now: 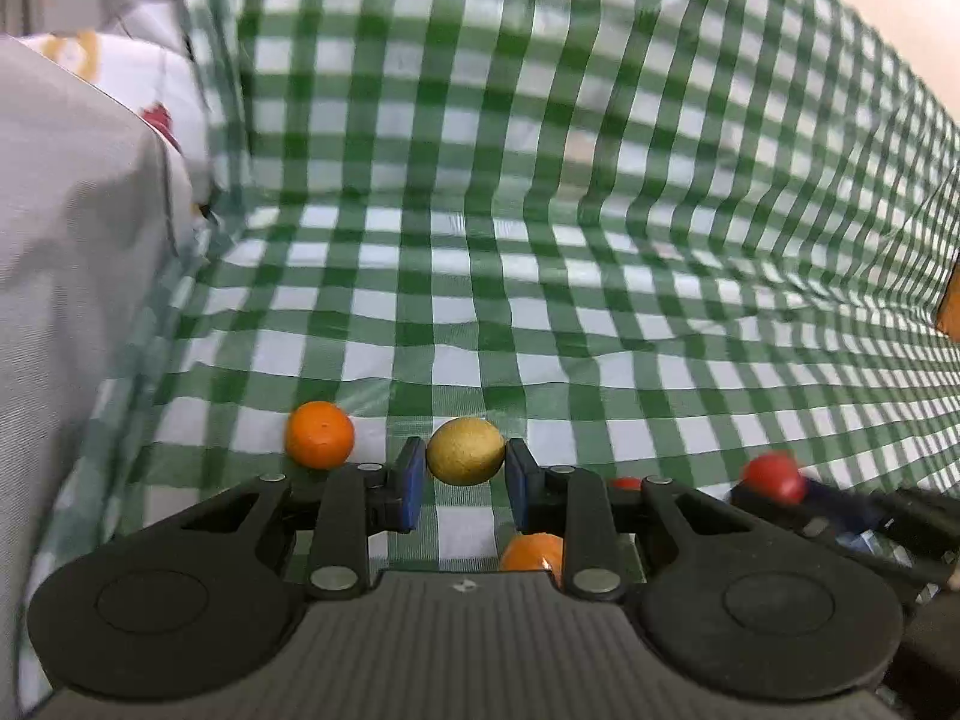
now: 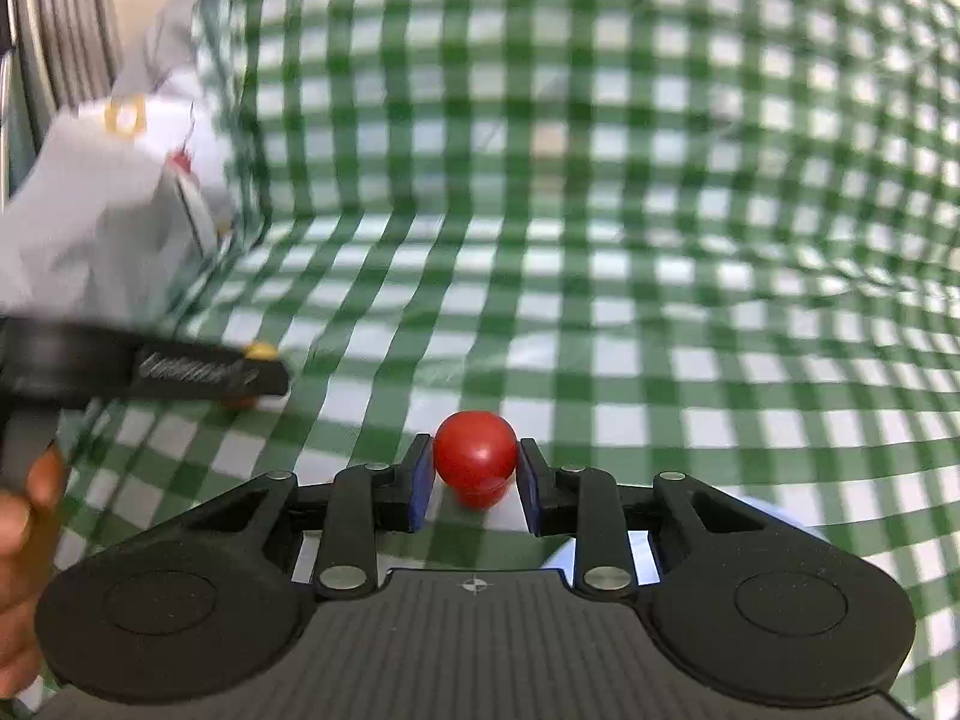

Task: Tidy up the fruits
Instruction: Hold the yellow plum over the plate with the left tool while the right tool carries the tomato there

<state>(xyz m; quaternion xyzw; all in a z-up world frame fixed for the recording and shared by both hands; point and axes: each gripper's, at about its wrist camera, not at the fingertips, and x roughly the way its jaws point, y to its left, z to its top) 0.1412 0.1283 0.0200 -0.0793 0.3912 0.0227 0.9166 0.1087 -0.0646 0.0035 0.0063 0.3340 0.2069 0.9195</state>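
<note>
Left wrist view
- Left hand-held gripper: blue pads closed on the yellow fruit, one pad at each side of it.
- Yellow fruit: round, dull yellow, held between the fingertips above the green checked cloth.
- Orange fruit: lies on the cloth just left of the left finger, apart from the yellow fruit.
- Second orange fruit: partly hidden under the right finger linkage, close to the gripper body.
- Red fruit: at right, blurred, sitting at the tip of the right hand-held gripper.
- Small red piece: peeks out behind the right linkage; too little shows to name it.
- Grey-white fabric: bunched along the left edge.
- Orange object: a sliver at the far right edge, not identifiable.

Right wrist view
- Right hand-held gripper: blue pads clamped on the red fruit.
- Red fruit: smooth, glossy, between the fingertips over the checked cloth.
- Left hand-held gripper: seen side-on at left, blurred; a yellow spot shows at its tip.
- Person's hand: at the left edge, wrapped on the left gripper's handle.
- Printed white fabric: crumpled at upper left.
</note>
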